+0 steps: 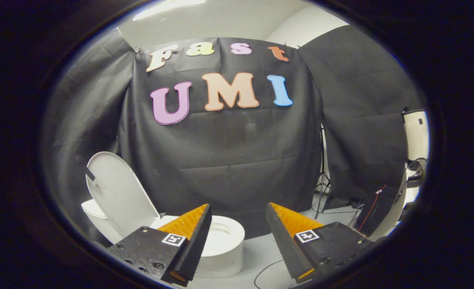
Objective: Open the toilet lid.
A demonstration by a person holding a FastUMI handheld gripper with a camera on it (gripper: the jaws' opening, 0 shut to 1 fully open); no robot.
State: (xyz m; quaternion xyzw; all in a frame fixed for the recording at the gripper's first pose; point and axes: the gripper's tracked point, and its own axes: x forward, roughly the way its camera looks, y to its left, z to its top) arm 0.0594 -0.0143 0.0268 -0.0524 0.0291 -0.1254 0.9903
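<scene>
Toilet lid point(118, 192) stands raised, leaning back over the toilet point(224, 241), off beyond the left finger; gripper point(239, 218) spread wide, holding nothing. Looks like stiff, smooth, light plastic on a hinge – I'd take it by the rim edge

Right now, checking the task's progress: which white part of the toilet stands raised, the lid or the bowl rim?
The lid stands raised behind the bowl rim, which lies flat. The gripper has open jaws, touching neither.
</scene>
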